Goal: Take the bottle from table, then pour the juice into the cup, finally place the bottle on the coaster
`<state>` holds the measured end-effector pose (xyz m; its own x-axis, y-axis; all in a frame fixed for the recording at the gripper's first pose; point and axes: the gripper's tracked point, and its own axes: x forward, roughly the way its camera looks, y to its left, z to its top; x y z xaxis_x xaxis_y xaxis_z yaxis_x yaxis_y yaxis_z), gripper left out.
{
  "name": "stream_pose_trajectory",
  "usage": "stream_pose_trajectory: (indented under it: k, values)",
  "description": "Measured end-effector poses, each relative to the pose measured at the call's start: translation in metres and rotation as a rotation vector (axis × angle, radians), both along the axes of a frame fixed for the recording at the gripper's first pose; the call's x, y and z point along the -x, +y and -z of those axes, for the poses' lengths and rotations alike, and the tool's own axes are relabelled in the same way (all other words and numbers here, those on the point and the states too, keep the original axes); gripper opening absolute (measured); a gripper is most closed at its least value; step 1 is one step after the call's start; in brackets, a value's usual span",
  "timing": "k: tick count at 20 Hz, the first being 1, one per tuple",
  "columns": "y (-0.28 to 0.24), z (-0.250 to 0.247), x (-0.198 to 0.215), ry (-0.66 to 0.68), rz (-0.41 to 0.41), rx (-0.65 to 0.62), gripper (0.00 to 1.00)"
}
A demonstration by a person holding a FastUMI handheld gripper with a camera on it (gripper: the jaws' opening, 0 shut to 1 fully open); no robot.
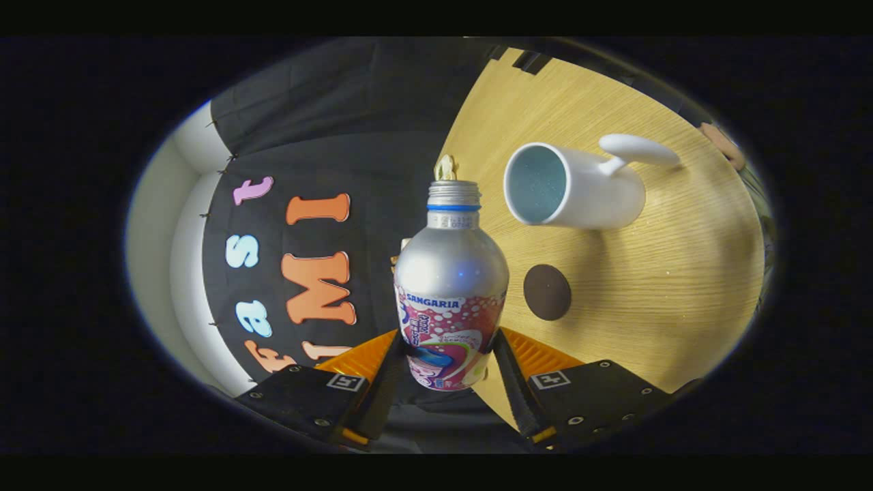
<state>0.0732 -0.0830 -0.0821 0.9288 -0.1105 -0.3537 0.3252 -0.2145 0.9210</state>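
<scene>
down at the near end the gripper [447, 361] has its two fingers pressed against the lower sides of the bottle [451, 286], one finger [383, 382] on the left of it and the other on the right, so the claw is pinching the bottle between them. going from the left, the booth's black cloth wall [354, 123] fills the space behind the left finger, with a pale wall edge [153, 232] beyond it. in the middle stands the bottle itself, a silvery metal one with a printed wrap of pink and white around its lower half, a blue ring under a threaded neck, and no cap on the mouth. it looks lifted and tipped, since the wooden table [648, 286] appears turned on its side to the right of it. just right of the bottle's shoulder lies a small dark round coaster [547, 292] flat on the wood. above that, near the bottle's neck but apart from it, sits a white cup [580, 187] with a pale blue inside, its open mouth facing toward the bottle and its handle pointing away on the far right.
</scene>
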Motion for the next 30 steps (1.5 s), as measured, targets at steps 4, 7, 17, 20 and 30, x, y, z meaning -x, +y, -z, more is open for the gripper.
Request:
stream_pose_trajectory:
  k: [4, 7, 17, 20, 30]
  values:
    - [0.001, 0.002, -0.001, 0.002, 0.015, -0.054, 0.73]
    - [0.001, -0.001, -0.002, -0.006, 0.020, -0.072, 0.73]
    - [-0.004, -0.005, 0.000, -0.009, 0.055, -0.201, 0.73]
    - [-0.007, -0.003, 0.002, -0.011, 0.064, -0.224, 0.73]
    - [-0.015, -0.013, -0.003, -0.034, 0.078, -0.298, 0.73]
